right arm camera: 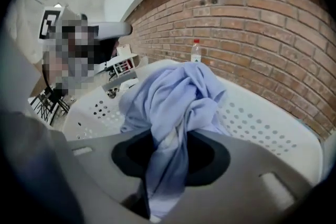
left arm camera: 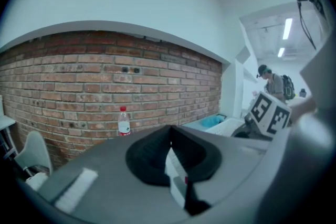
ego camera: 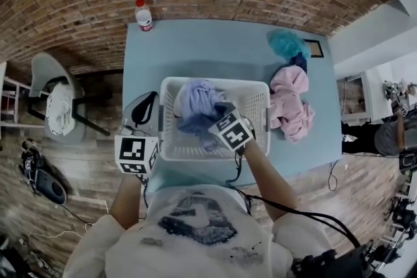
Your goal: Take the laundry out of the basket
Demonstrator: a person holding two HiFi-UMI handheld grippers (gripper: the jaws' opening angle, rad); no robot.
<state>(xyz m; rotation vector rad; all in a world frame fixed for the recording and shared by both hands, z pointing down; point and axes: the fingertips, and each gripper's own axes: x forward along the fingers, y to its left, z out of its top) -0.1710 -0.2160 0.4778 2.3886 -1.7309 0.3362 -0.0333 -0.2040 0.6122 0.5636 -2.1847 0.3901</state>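
Right claw [right arm camera: 169,149] nearly closed, pinching the lavender garment [right arm camera: 176,94] over the basket [right arm camera: 262,123]; left claw [left arm camera: 169,139] closed, empty.

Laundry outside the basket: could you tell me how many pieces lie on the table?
3: a teal piece far right on the table, a dark piece below it, and a pink heap beside the basket, possibly hiding more.

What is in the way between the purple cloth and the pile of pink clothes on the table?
Only the right wall of the basket lies between them. The right gripper has its jaws shut on the purple cloth, bunched over the basket. The pink clothes lie just outside that wall on the table.
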